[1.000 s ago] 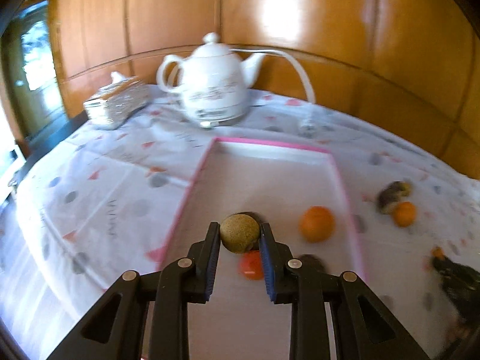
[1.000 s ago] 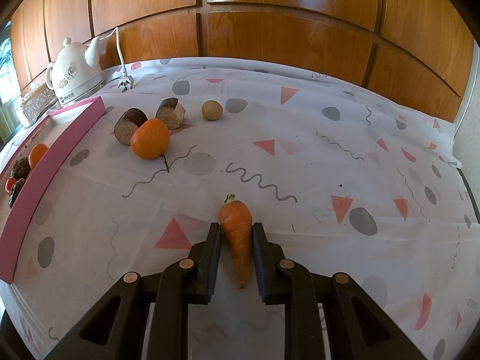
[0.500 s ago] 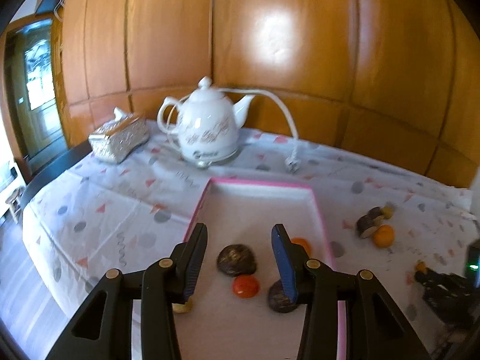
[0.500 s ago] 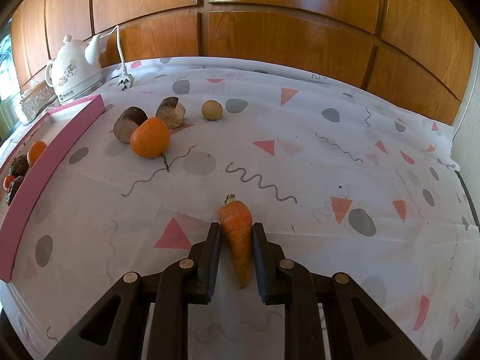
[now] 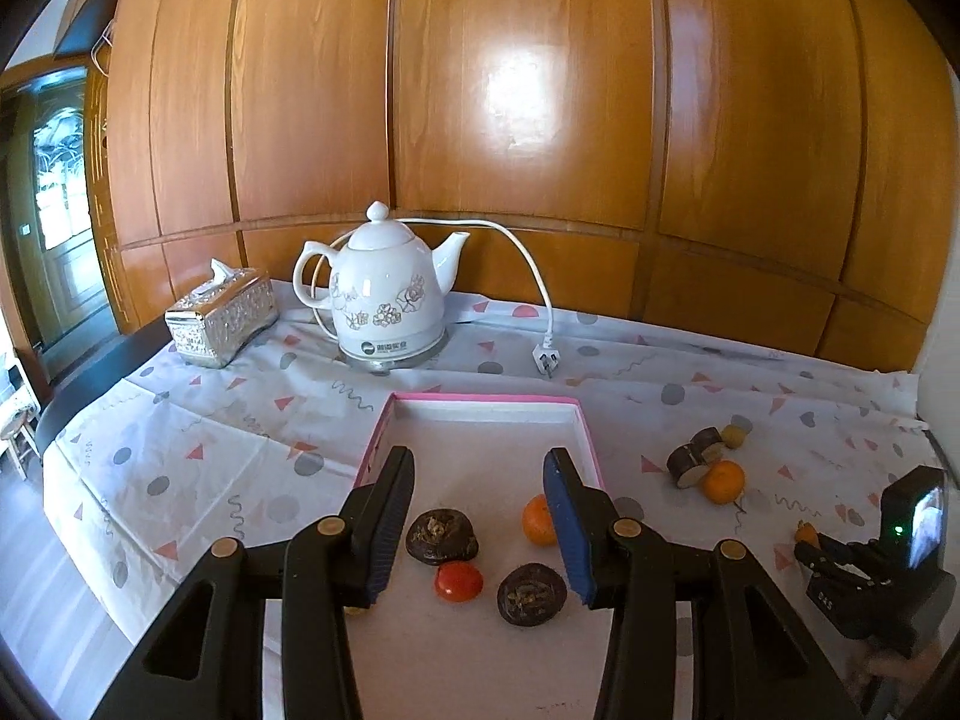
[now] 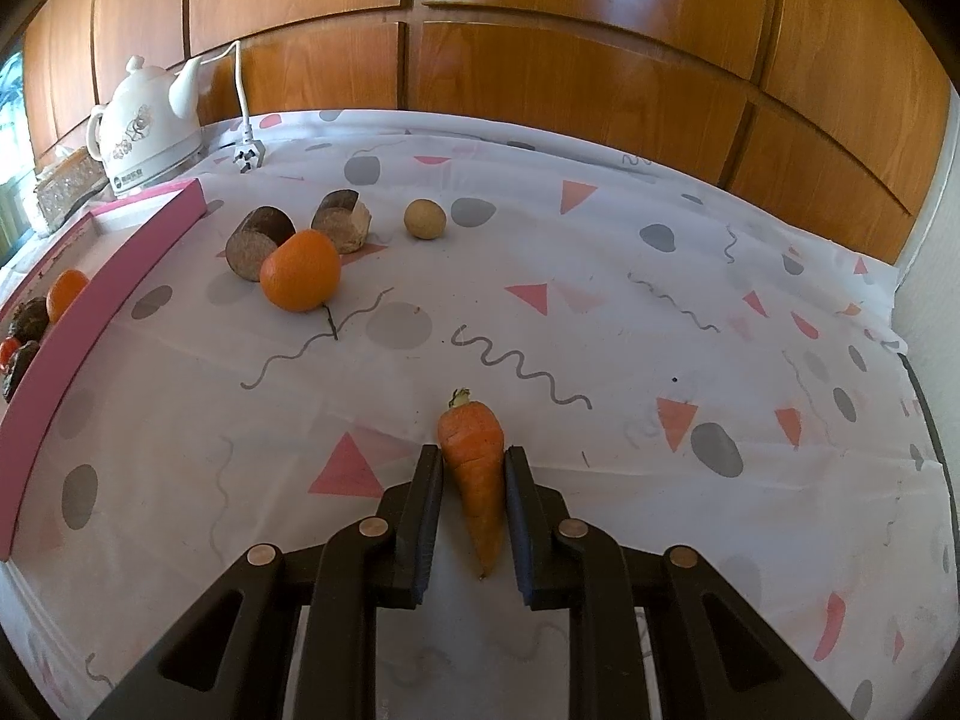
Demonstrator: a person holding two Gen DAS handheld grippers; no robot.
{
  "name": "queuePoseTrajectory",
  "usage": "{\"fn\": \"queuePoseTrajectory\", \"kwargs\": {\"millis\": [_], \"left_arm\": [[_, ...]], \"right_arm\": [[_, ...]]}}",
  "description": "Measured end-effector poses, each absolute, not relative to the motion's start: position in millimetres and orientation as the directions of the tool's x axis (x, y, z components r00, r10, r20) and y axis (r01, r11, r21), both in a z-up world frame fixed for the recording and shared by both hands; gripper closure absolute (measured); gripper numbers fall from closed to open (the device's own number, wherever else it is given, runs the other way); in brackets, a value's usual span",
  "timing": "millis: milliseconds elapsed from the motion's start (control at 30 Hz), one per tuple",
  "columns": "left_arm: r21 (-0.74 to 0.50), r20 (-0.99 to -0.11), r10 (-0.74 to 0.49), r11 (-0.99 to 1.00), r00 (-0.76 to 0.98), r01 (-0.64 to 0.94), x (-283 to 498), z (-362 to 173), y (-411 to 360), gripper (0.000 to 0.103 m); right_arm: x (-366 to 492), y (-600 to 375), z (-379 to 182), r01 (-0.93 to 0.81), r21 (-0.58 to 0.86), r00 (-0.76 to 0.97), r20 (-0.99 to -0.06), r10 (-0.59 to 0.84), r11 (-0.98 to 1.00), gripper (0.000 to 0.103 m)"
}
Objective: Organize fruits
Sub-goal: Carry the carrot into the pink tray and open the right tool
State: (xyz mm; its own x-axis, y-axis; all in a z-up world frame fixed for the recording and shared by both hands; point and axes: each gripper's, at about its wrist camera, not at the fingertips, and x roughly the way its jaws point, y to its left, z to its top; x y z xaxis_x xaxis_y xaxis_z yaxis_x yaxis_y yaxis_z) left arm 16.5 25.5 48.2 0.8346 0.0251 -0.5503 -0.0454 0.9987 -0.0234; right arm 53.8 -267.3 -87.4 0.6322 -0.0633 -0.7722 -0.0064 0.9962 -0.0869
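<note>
My left gripper point(image 5: 478, 462) hangs above the pink-rimmed tray point(image 5: 480, 399), its jaws opening with nothing between them. On the tray floor below lie two dark brown fruits point(image 5: 442, 536) point(image 5: 531, 593), a small red fruit point(image 5: 458, 581) and an orange point(image 5: 536, 521). A tan fruit point(image 5: 355, 610) peeks out behind the left finger. My right gripper point(image 6: 473, 453) rests low on the tablecloth, shut on a carrot point(image 6: 471, 426) whose leafy end points away. An orange point(image 6: 300, 270), two cut brown pieces point(image 6: 258, 234) point(image 6: 342, 219) and a tan ball point(image 6: 425, 218) lie outside the tray.
A white kettle point(image 5: 387, 300) with its cord and plug point(image 5: 545, 360) stands behind the tray. A silver tissue box point(image 5: 219, 315) sits to its left. Wood panelling closes the back. The table edge drops off at the left point(image 5: 54, 420).
The left gripper let go of the tan round fruit, opened, and rose back from the tray. The right gripper kept still with the carrot in it.
</note>
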Motion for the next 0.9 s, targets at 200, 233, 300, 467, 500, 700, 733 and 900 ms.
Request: {"fn": "queuePoseTrajectory", "kwargs": {"millis": [200, 233, 300, 467, 500, 700, 733, 900], "left_arm": [[-0.055, -0.624, 0.031, 0.995, 0.781, -0.083, 23.0, 25.8, 40.8, 0.055], [-0.055, -0.631, 0.035, 0.994, 0.775, -0.090, 23.0, 22.0, 42.4, 0.055], [-0.057, -0.654, 0.049, 0.992, 0.755, -0.114, 23.3, 11.7, 50.7, 0.055], [-0.071, -0.689, 0.085, 0.980, 0.720, -0.184, 19.8, -5.9, 75.1, 0.055], [-0.076, -0.694, 0.090, 0.977, 0.715, -0.197, 19.3, -8.5, 79.6, 0.055], [-0.091, -0.707, 0.110, 0.966, 0.698, -0.244, 15.5, -15.6, 96.3, 0.055], [-0.091, -0.707, 0.109, 0.966, 0.699, -0.243, 14.8, -15.6, 96.7, 0.055], [-0.086, -0.703, 0.102, 0.970, 0.703, -0.227, 14.1, -14.0, 93.9, 0.055]], "right_arm": [[57.4, -263.0, -78.6, 0.009, 0.029, 0.605, -0.796, 0.018, 1.000, 0.083], [56.5, -255.6, -74.4, -0.010, 0.033, 0.611, -0.791, 0.033, 0.999, 0.083], [55.0, -238.2, -65.6, -0.063, 0.043, 0.621, -0.781, 0.073, 0.997, 0.083], [51.0, -186.0, -41.9, -0.216, 0.113, 0.620, -0.752, 0.225, 0.970, 0.083], [50.3, -175.6, -38.2, -0.245, 0.124, 0.615, -0.747, 0.253, 0.962, 0.083], [49.1, -117.2, -26.3, -0.393, 0.171, 0.562, -0.733, 0.383, 0.903, 0.083], [49.7, -108.2, -26.7, -0.411, 0.178, 0.549, -0.735, 0.399, 0.894, 0.083], [56.4, -75.0, -35.9, -0.471, 0.177, 0.482, -0.769, 0.420, 0.864, 0.083]]}}
